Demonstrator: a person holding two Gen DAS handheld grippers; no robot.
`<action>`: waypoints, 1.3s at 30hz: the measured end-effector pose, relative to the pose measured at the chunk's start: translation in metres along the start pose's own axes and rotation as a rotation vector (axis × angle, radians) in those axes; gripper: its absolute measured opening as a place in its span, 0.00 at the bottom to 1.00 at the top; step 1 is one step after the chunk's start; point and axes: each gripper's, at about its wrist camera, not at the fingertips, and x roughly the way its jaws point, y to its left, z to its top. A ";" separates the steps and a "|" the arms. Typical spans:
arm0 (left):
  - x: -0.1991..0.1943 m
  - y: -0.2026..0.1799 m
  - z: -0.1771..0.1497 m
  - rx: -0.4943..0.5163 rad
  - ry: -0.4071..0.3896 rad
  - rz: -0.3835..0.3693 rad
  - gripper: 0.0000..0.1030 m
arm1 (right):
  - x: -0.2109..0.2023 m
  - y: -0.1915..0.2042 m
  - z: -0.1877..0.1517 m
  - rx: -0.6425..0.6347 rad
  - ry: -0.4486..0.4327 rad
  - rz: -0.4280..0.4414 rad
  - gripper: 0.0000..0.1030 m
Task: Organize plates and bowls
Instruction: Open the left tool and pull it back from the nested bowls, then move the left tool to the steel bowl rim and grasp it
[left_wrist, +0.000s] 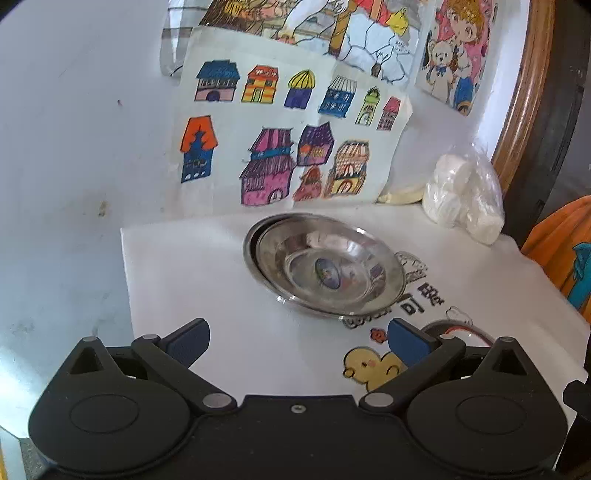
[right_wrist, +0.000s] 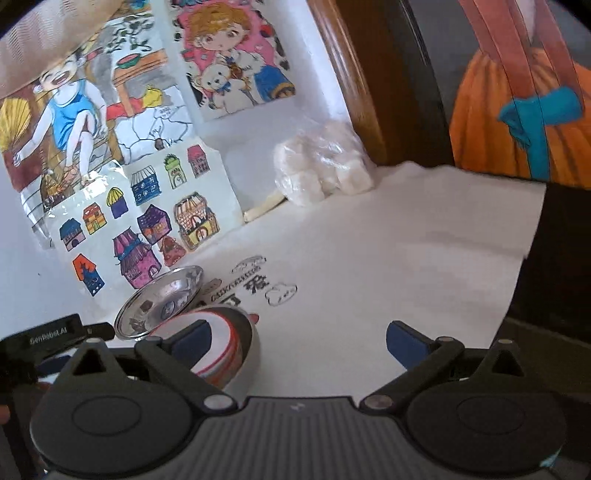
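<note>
Two shiny steel plates (left_wrist: 325, 266) lie nested, the upper one shifted right, on the white printed table cover (left_wrist: 192, 266), a short way ahead of my left gripper (left_wrist: 297, 341). Its jaws stand open with nothing between them. In the right wrist view the same steel plates (right_wrist: 162, 301) show at lower left, and a white bowl with red and orange bands (right_wrist: 236, 347) sits just in front of them. My right gripper (right_wrist: 295, 343) is open wide; its left finger (right_wrist: 188, 343) overlaps the bowl without pressing it. A sliver of that bowl (left_wrist: 461, 330) peeks past the left gripper's right finger.
A clear bag of white lumps (left_wrist: 461, 195) (right_wrist: 325, 173) sits at the back by the wall. Coloured drawings (left_wrist: 280, 140) cover the wall behind the plates. A wooden frame (right_wrist: 354, 74) and an orange cloth (right_wrist: 517, 110) stand at the right. The cover's edge (right_wrist: 524, 254) drops off at right.
</note>
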 end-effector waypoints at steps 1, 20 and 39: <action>-0.001 0.001 -0.001 0.000 0.001 0.003 0.99 | -0.001 0.000 -0.001 0.001 0.004 0.002 1.00; -0.004 0.011 -0.008 0.072 0.220 -0.057 0.99 | -0.025 0.002 -0.014 -0.010 0.067 -0.056 1.00; 0.034 -0.012 0.022 0.168 0.364 -0.110 0.99 | 0.034 0.010 0.042 -0.212 0.283 -0.051 1.00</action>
